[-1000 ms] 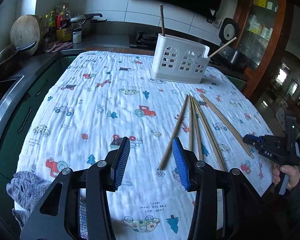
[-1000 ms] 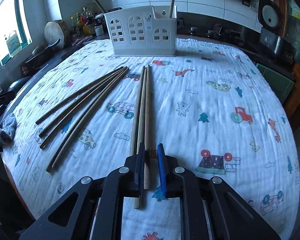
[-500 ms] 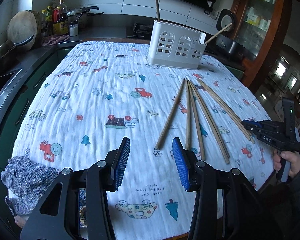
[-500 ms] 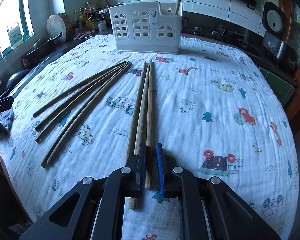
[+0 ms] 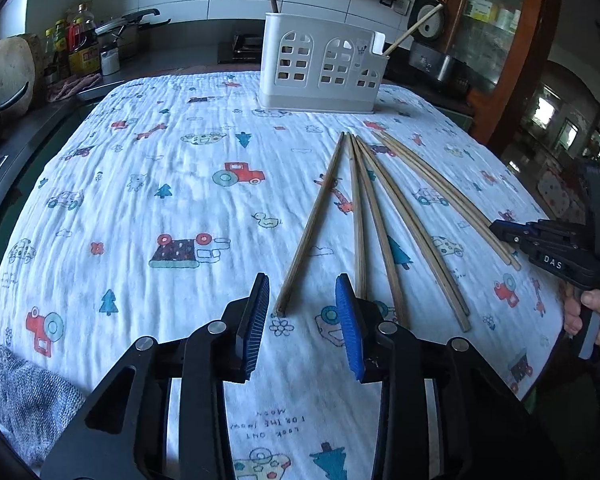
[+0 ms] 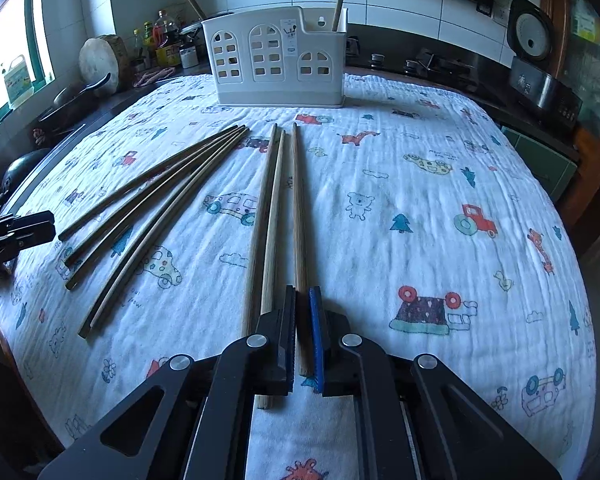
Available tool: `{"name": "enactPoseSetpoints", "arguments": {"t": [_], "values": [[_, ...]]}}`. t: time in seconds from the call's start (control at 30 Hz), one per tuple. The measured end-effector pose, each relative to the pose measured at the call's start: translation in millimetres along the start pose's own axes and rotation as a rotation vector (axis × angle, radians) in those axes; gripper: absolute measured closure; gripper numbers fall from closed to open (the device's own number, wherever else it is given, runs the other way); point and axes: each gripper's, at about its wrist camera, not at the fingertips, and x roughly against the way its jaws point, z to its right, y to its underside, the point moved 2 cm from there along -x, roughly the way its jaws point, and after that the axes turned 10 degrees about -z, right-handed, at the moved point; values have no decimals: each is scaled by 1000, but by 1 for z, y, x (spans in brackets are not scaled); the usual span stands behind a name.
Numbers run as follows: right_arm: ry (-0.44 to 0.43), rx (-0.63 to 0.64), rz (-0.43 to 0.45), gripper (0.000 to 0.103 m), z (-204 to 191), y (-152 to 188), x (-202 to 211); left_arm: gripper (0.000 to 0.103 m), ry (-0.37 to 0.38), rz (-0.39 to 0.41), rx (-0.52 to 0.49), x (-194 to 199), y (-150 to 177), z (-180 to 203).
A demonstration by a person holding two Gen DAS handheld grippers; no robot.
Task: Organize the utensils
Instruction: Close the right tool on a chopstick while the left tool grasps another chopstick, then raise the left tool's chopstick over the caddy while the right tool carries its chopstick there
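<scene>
The table's near edge runs just under both grippers, and the printed cloth (image 5: 148,184) drapes over it. The left half of the cloth lies bare all the way back to the white utensil caddy (image 6: 278,64), which stands near the far edge with 2 sticks poking out of it.

7 chopsticks lie loose on the cloth in front of the caddy: a fan of 4 darker ones (image 6: 148,216) toward the left edge and 3 paler ones (image 6: 272,216) beside them, roughly parallel.

The right gripper (image 6: 302,336) sits low at the near edge, its jaws pressed together on the near end of the right-most pale chopstick (image 6: 298,200); the other 2 pale sticks pass just outside its left finger.

The left gripper (image 5: 302,320) hangs over the near end of the left-most dark chopstick (image 5: 312,224), jaws apart and closing, pads not touching the stick.

A grey knitted cloth (image 5: 24,400) hangs at the near left corner. Dark counters with bottles (image 5: 80,44), a round board and a pan flank the left side; a wooden cabinet (image 5: 500,40) stands to the right.
</scene>
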Motion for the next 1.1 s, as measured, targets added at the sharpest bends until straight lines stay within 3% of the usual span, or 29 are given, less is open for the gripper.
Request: {"name": "enactPoseSetpoints", "arguments": {"t": [0.27, 0.67, 0.97, 1.1], "values": [[28, -28, 2, 96, 3, 4, 3, 76, -20, -24, -18, -18, -11, -2], [-7, -8, 13, 96, 8, 9, 4, 85, -26, -43, -46, -29, -20, 0], [-12, -5, 32, 96, 9, 10, 4, 89, -77, -57, -128, -35, -24, 13], [5, 8, 32, 96, 6, 11, 4, 94, -69, -73, -101, -34, -26, 10]]}}
